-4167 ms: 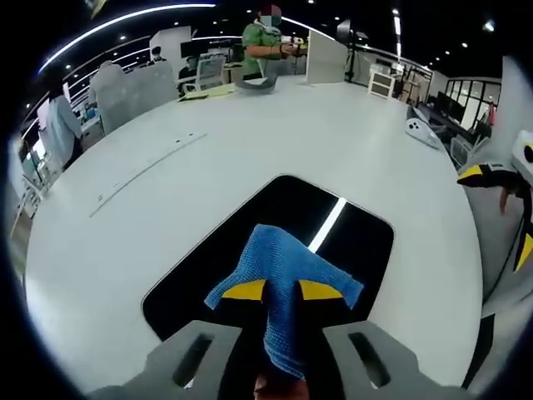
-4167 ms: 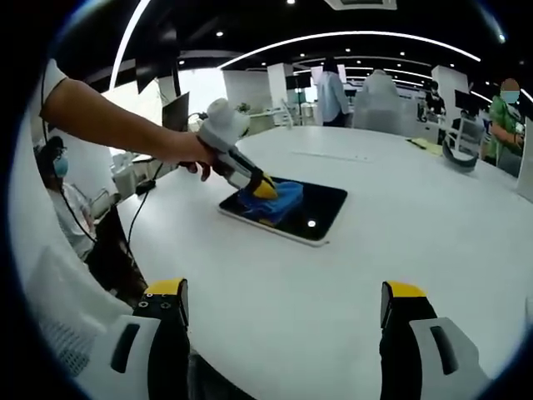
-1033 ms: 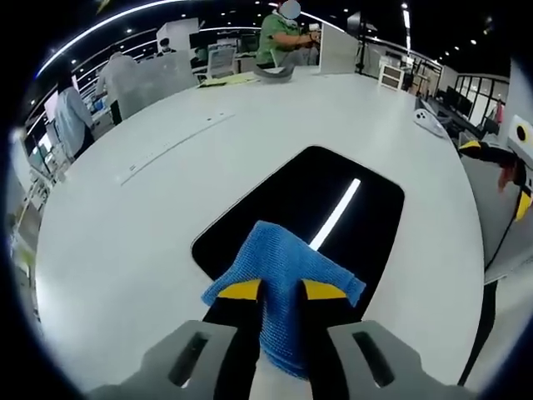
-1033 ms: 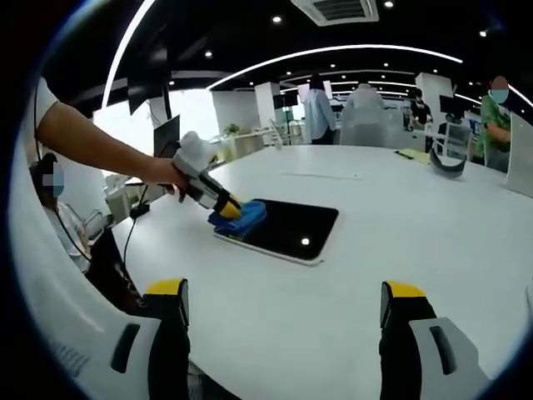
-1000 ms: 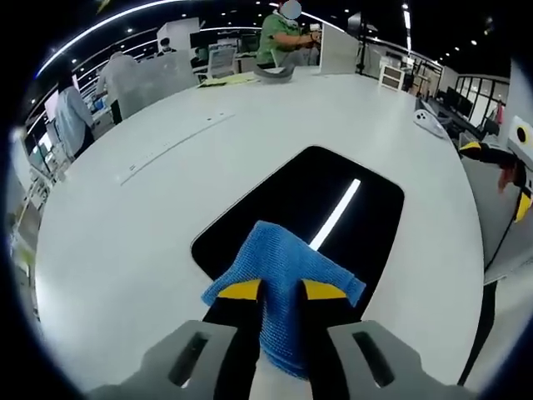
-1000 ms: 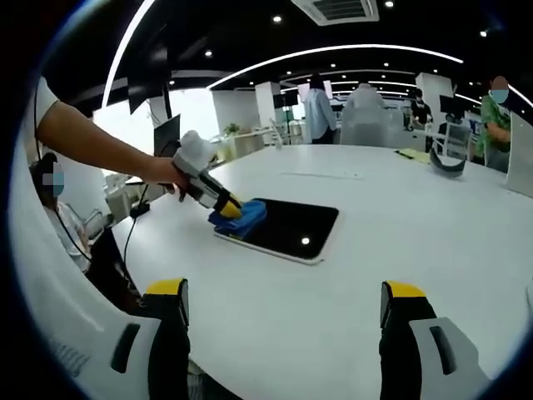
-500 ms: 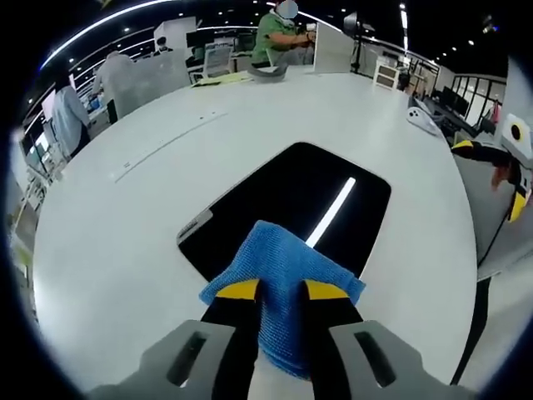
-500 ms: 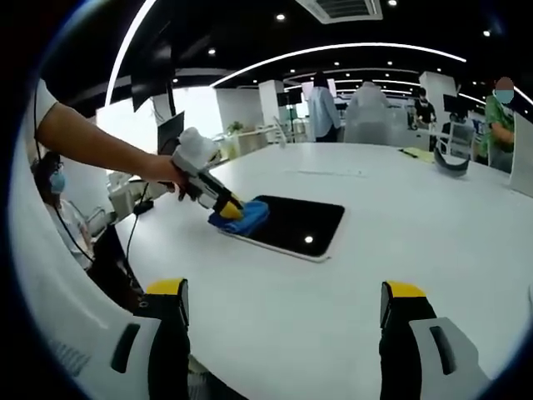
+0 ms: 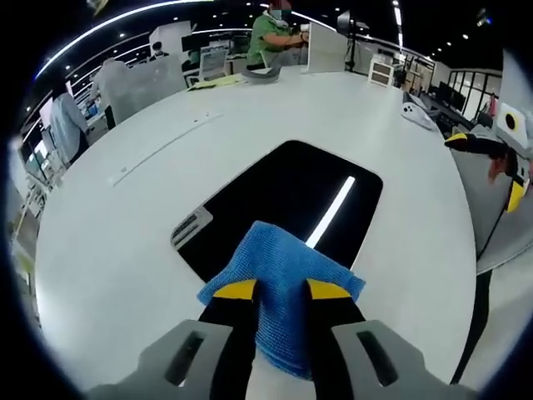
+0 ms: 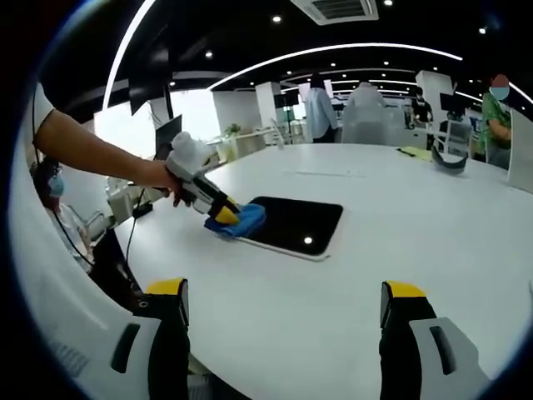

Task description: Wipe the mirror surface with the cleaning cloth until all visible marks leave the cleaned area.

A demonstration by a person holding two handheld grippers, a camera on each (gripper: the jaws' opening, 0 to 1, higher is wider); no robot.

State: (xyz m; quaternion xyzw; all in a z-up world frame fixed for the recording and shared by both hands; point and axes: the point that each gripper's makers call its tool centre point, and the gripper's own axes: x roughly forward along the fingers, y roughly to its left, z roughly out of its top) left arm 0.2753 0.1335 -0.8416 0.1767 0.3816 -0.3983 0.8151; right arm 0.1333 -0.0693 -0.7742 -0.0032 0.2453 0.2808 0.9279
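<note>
I have the left gripper [image 9: 279, 289] pinched tight on the blue cleaning cloth [image 9: 279, 275], which bunches up between the jaws and drapes forward past their yellow tips. The mirror [image 9: 287, 204] lies flat on the white table [image 9: 108, 242] just ahead of those tips, and the cloth sits over its near corner, with part of the fabric hanging off the edge toward me. My worry is that a stroke begun this close to the rim slides off onto the table, or that the tips catch the edge and shove the mirror along the smooth top. Its long axis runs away from the jaws, slanting to their right, and a bright strip of reflected light lies along that line. I cannot make out any marks on the dark glass from here, so some may remain. My right gripper [image 10: 283, 321] hangs well back from the mirror, jaws spread wide and empty.
</note>
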